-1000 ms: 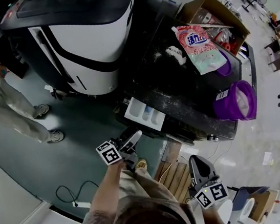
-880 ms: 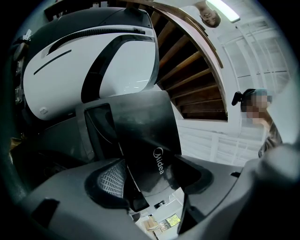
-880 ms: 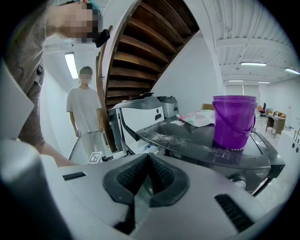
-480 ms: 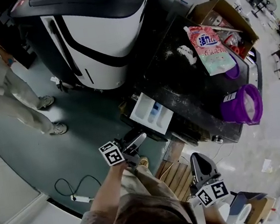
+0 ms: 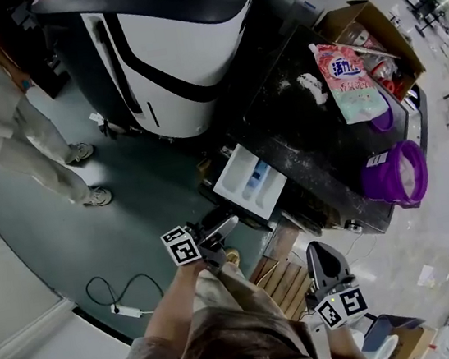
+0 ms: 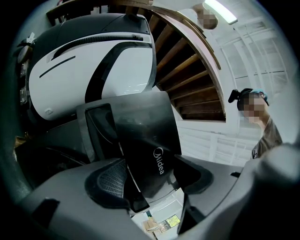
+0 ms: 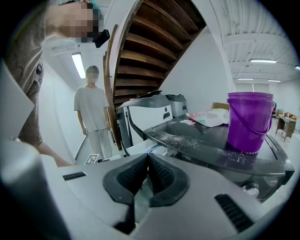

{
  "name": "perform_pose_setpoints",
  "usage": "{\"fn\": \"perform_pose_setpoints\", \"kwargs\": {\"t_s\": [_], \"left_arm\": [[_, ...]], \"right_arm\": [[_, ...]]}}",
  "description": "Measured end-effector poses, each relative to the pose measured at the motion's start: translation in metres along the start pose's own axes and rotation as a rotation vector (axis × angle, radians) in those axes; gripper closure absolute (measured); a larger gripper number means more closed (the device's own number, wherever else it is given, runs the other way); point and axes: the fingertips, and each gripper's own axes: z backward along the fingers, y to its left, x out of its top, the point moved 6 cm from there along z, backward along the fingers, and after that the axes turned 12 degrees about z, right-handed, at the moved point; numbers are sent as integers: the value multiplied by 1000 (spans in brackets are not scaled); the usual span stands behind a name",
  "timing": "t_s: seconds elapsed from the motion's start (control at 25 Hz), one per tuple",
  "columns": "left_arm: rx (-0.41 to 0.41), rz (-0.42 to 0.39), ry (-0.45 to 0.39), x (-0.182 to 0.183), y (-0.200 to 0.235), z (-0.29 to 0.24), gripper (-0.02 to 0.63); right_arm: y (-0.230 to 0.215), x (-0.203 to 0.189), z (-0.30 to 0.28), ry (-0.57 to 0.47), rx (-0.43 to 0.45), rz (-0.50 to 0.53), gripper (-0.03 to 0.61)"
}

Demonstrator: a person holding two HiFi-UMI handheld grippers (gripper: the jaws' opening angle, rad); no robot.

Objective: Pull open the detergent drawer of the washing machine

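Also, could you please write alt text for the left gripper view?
The left gripper has its jaws clamped on the black, Midea-branded front of the detergent drawer. Behind it stand a large white-and-black machine and a wooden staircase.

Left tongs (image 5: 224,226) reached forward on a bare forearm (image 5: 170,311), jaws clamped on the dark front of the detergent drawer (image 6: 150,140), right tongs (image 5: 321,250) held low beside the body, jaws pressed together with nothing between.
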Motion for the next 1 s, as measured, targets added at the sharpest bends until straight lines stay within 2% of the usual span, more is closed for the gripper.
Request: {"fn": "perform_pose_setpoints", "kwargs": {"t_s": [0.6,1.0], "left_arm": [[6,10,6,-4,-3,17,295],[150,-52,23,10,-20,40,295]], "right_arm": [[10,4,-15,-11,56,14,574],[10,14,-23,-57,75,4,574]]}}
